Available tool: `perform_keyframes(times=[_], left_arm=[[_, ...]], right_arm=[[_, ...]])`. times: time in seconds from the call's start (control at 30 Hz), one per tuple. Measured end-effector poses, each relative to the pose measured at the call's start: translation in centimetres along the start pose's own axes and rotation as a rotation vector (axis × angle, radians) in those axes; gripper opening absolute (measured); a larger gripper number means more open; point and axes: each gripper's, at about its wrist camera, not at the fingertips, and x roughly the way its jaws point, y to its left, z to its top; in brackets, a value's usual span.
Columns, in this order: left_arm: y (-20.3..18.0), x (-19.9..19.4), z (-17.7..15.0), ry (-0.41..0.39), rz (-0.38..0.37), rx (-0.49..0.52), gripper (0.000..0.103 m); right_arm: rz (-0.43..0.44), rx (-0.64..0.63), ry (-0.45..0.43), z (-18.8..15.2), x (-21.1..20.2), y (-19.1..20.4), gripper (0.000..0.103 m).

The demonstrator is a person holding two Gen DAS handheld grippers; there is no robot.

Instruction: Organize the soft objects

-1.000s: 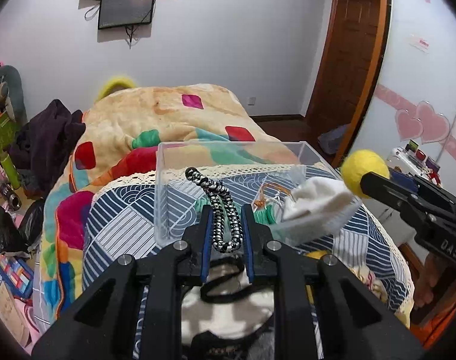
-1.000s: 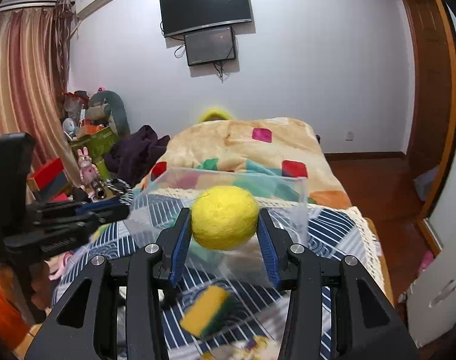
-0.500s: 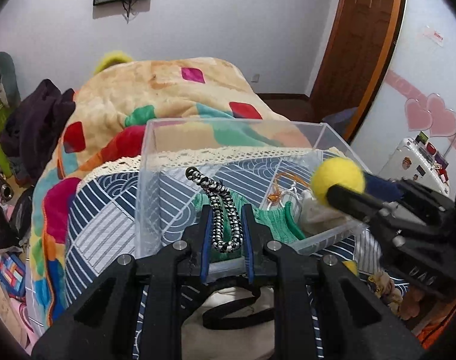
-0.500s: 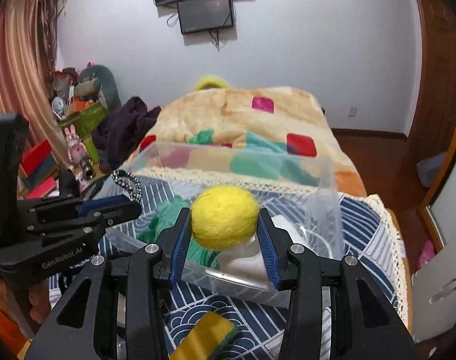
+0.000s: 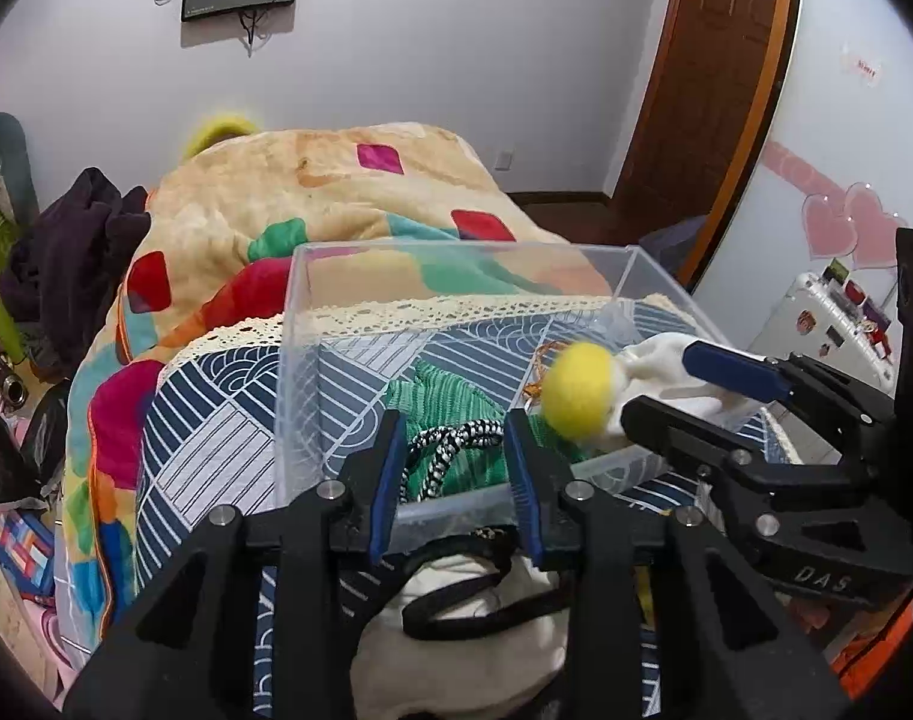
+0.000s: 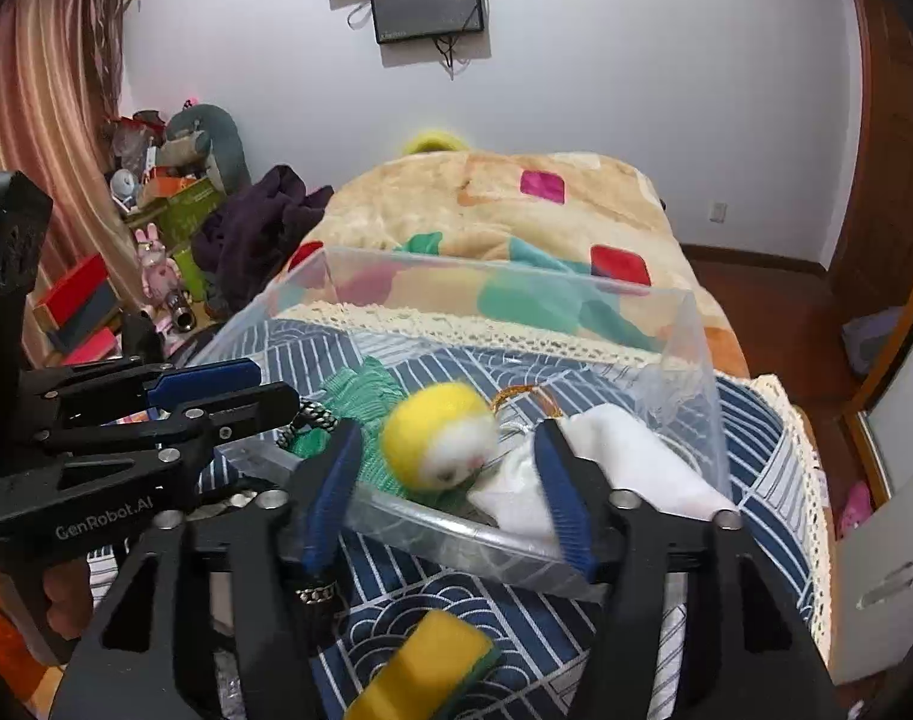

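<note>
Yellow and fuzzy, the felt ball (image 6: 438, 441) shows a white patch on its near side and is blurred, sitting free between the spread jaws of the right gripper (image 6: 447, 492) over the clear plastic bin (image 6: 690, 360), touching neither pad. Inside the bin lie a green knit cloth (image 5: 450, 396), a white cloth (image 6: 612, 456) and a black-and-white braided cord (image 5: 456, 441); the cord lies loose between the parted jaws of the left gripper (image 5: 456, 474). A yellow sponge (image 6: 420, 669) rests on the blue patterned bedspread (image 6: 762, 450) outside the bin.
</note>
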Motion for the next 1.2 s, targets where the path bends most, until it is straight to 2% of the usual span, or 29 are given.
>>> perform_keyframes(times=[0.07, 0.2, 0.27, 0.33, 0.43, 0.5, 0.7, 1.03, 1.2], left_arm=[[0.0, -0.9, -0.1, -0.016, 0.007, 0.006, 0.038], [-0.1, -3.3, -0.3, -0.067, 0.015, 0.018, 0.055], [-0.1, -4.5, -0.4, -0.098, 0.023, 0.023, 0.06], [0.0, -5.8, -0.9, -0.127, 0.033, 0.023, 0.071], [0.2, -6.8, -1.8, -0.142, 0.046, 0.018, 0.08], [0.3, -7.1, -2.7, -0.129, 0.05, 0.024, 0.082], [0.8, -6.1, -5.7, -0.056, 0.081, 0.03, 0.083], [3.4, -3.1, -10.1, 0.082, 0.099, -0.049, 0.083], [3.8, -2.4, -10.9, 0.089, 0.089, -0.081, 0.083]], right_arm=[[-0.005, -0.006, -0.021, 0.1, -0.7, 0.0, 0.062], [-0.003, -0.017, -0.062, 0.5, -2.5, 0.2, 0.063], [-0.013, -0.021, -0.09, 0.5, -3.5, 0.4, 0.069], [-0.024, -0.028, -0.122, 0.4, -4.6, 0.4, 0.073], [-0.033, -0.033, -0.146, 0.0, -5.9, 0.3, 0.078], [-0.043, -0.032, -0.157, -0.6, -6.6, 0.1, 0.083], [-0.062, -0.016, -0.12, -3.0, -6.8, -0.6, 0.083], [-0.064, 0.037, 0.07, -9.1, -4.6, -1.5, 0.083], [-0.094, 0.028, 0.15, -10.9, -3.6, -1.8, 0.083]])
